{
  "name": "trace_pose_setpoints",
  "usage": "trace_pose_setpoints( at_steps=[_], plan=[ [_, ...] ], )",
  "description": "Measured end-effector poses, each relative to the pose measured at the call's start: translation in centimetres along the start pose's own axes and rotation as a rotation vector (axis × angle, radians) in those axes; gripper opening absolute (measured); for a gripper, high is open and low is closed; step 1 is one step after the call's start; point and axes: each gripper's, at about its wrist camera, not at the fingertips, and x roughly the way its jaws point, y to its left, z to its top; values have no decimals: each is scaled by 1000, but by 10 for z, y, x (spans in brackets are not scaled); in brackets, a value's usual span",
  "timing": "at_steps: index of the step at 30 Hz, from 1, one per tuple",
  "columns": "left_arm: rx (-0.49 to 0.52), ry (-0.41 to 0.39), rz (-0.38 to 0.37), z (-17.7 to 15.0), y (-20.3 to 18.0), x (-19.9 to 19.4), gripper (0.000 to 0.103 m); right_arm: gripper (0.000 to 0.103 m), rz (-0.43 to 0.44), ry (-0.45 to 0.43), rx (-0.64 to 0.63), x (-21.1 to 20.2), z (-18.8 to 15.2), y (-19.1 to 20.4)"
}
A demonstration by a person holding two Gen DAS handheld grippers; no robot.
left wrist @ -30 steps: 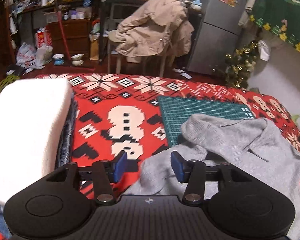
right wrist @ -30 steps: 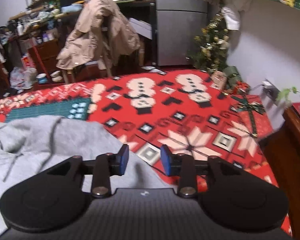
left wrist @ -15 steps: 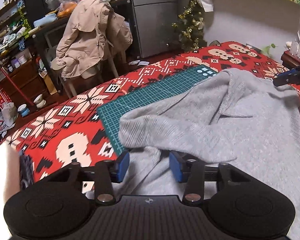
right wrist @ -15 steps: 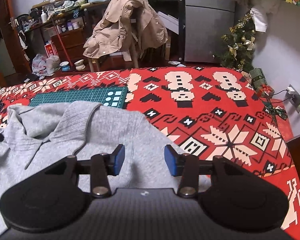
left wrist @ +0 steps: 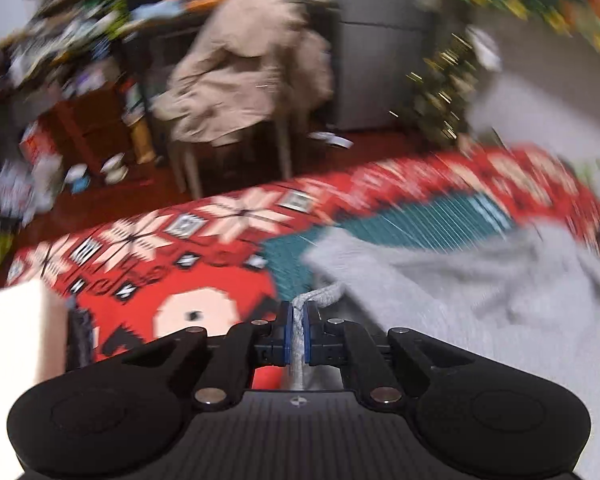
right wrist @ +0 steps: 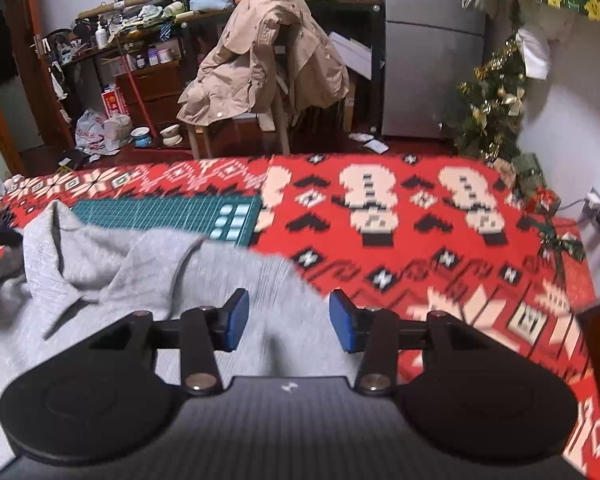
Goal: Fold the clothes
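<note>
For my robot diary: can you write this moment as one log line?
left hand-held gripper: shut on grey sweater | right hand-held gripper: open over sweater | step: folding begun

Both wrist views look low and close across the red patterned blanket [right wrist: 420, 248] toward the room's far side, sharing the grey sweater [right wrist: 112, 264], green mat [left wrist: 428, 222] and coat-draped chair [right wrist: 268, 64]; the left view is blurred.

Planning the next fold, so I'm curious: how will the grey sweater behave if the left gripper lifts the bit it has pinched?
The grey sweater will probably drape limply: it already lies in soft folds. The left gripper pinches only a narrow bunch, so the rest will likely sag and trail across the red blanket. The ribbed knit looks grippy, so slipping seems unlikely.
</note>
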Motion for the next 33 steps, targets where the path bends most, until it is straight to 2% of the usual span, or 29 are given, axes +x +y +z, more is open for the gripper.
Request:
trace_pose_setpoints(
  at_steps=[8, 12, 16, 19, 23, 28, 30, 31, 32, 33],
  plan=[
    [-102, 46, -14, 4, 18, 13, 5, 49, 28, 24, -26, 48, 41, 0],
    [-153, 69, -22, 6, 27, 19, 5, 49, 25, 55, -29, 73, 47, -1],
    [-129, 63, -51, 2, 24, 11, 5, 49, 83, 112, -68, 80, 34, 1],
    [-114, 62, -70, 1, 21, 6, 5, 49, 128, 120, -155, 70, 19, 15],
    [-69, 66, -64, -2, 14, 6, 5, 53, 110, 137, -269, 65, 2, 33],
    [-52, 73, -61, -6, 12, 6, 5, 53, 110, 147, -274, 60, 4, 35],
    [-51, 75, -66, -7, 12, 6, 5, 50, 113, 147, -311, 54, 5, 38],
    [-47, 78, -69, -8, 12, 5, 5, 38, 113, 149, -329, 51, 5, 39],
    [-43, 81, -72, -9, 12, 5, 5, 15, 110, 163, -345, 50, 4, 41],
    [-37, 82, -77, -10, 11, 5, 5, 14, 107, 176, -359, 49, 4, 43]
  ],
)
